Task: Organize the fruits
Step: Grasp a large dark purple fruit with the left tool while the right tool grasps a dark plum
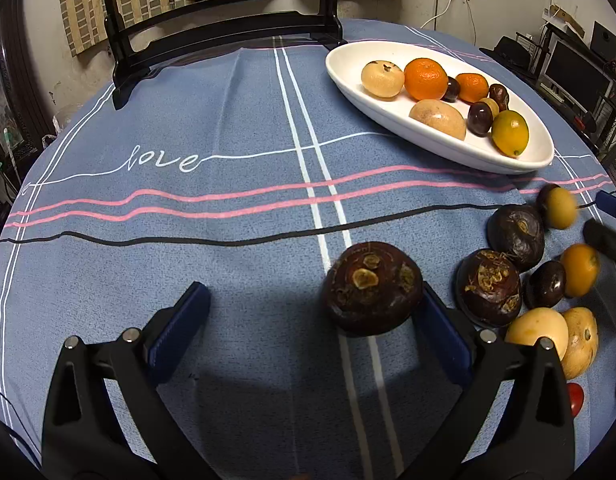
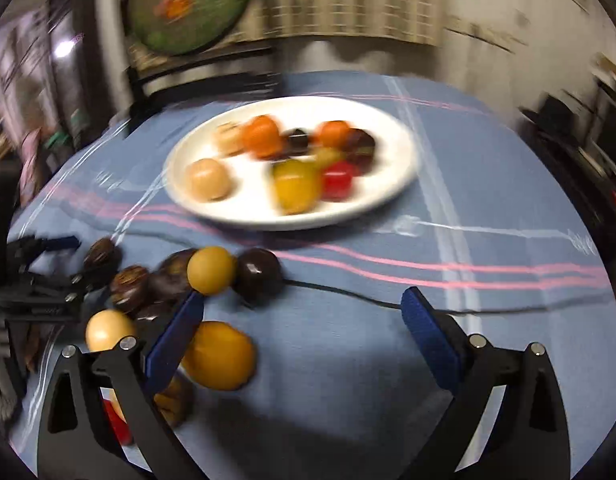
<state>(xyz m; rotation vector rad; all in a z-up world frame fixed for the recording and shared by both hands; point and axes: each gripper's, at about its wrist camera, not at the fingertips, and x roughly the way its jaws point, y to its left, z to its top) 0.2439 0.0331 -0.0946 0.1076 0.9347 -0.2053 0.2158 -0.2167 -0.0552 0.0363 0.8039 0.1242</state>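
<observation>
In the left wrist view my left gripper (image 1: 312,294) is open, low over the blue tablecloth. A dark brown round fruit (image 1: 372,288) lies between its fingers, up against the right pad (image 1: 438,326). A cluster of loose fruits (image 1: 516,236) sits to the right: dark brown, yellow, pale and one red. The white oval plate (image 1: 348,60) at the far right holds several fruits. In the blurred right wrist view my right gripper (image 2: 303,298) is open and grips nothing. An orange-yellow fruit (image 2: 219,356) lies beside its left finger, and a yellow ball (image 2: 211,270) sits at that fingertip. The plate (image 2: 388,200) is ahead.
A dark wooden stand (image 1: 227,28) with a round frame occupies the table's far side. The round table's edge curves down at left and right. Shelves with a monitor (image 1: 576,68) stand beyond the right edge. The left gripper (image 2: 39,276) shows at the left of the right wrist view.
</observation>
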